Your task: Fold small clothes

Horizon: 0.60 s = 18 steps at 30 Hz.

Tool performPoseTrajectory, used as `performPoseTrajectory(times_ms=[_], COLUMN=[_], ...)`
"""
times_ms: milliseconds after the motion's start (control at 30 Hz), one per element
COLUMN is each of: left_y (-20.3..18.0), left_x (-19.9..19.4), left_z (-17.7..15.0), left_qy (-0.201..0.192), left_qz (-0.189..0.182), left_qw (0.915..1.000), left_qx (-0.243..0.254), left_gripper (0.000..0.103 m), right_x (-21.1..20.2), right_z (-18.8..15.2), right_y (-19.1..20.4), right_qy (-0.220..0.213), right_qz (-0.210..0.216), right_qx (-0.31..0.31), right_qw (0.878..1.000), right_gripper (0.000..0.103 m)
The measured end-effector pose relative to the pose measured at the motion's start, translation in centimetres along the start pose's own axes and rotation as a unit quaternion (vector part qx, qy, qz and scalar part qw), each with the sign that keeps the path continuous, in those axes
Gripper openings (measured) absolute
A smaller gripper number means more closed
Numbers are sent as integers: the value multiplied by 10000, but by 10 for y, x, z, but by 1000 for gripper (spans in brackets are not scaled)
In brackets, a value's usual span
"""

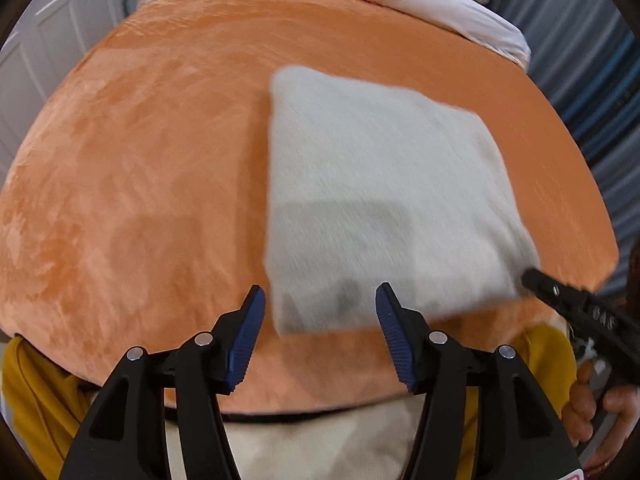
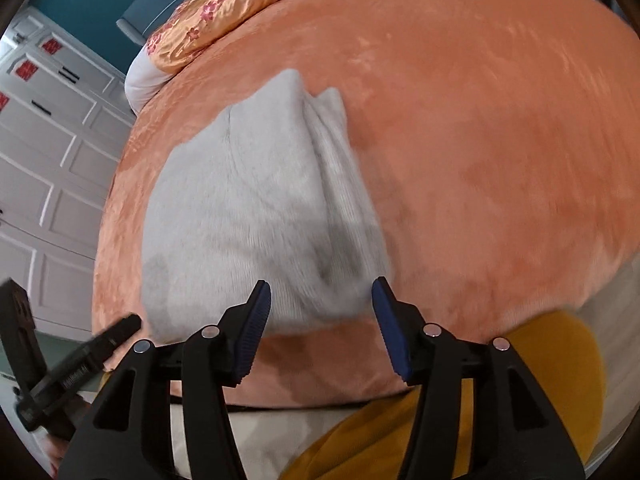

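Grey folded cloth (image 1: 384, 200) is lying flat on the orange plush bedspread (image 1: 140, 180), near the edge closest to the person. The left hand-held gripper (image 1: 320, 336) is being held just above that near edge with its jaws released; nothing is being pressed between the blue pads (image 1: 248, 340). The right hand-held gripper (image 2: 322, 328) is likewise being held apart from the garment with jaws spread and nothing gripped.

In the left wrist view the cloth is being shown as a smooth, roughly square panel, and the tip of the other gripper (image 1: 576, 300) is being seen at its right corner, with fingers of a hand (image 1: 592, 408) wrapped below it. In the right wrist view the stacked folded layers along the garment's right side (image 2: 340, 184) are being revealed, which the left view is not showing. A white panelled wardrobe (image 2: 52, 168) with red stickers is being seen clearly only in the right view. An orange satin pillow (image 2: 224, 12) is lying at the far end of the bed. Mustard-yellow sleeves (image 2: 552, 364) are being seen below the grippers.
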State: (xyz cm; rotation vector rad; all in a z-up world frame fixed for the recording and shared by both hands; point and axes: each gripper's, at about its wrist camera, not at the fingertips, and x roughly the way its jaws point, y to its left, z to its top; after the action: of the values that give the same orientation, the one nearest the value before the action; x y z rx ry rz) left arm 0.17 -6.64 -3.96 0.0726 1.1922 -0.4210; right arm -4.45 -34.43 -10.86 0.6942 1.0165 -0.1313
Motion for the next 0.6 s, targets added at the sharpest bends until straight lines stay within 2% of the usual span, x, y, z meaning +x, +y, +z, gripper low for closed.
performPoseTrajectory(times_ms=[100,167,267,333,433,533,600], left_y=[-13,-17,-9,1,20,39,58], left_x=[6,16,28,32,21,-3,-21], left_z=[-16,-20,-17,-14,-9,-8,-7], left_qy=[122,135,84,139,99,-189,-370], left_qz=[-40,234,582,646,437,408,414], left_qw=[9992,9981,9972,9975,9990,9988,9974], left_qx=[380,553,473,271,-69,-216,-462], left_gripper=[64,64,64,64,63,63,63], right_x=[5,9,19,26,22,2,-9], right_z=[-7,-6,4,10,21,32,35], right_y=[-7,-7,-3,-1,12,55,101], right_qy=[227,262,228,202,5,-453,-679], right_qz=[344,434,531,465,524,341,324], right_qx=[274,346,400,463,392,-381,-952], right_qw=[9988,9981,9975,9976,9979,9977,9926], right_gripper=[52,52,52,51,22,16,14])
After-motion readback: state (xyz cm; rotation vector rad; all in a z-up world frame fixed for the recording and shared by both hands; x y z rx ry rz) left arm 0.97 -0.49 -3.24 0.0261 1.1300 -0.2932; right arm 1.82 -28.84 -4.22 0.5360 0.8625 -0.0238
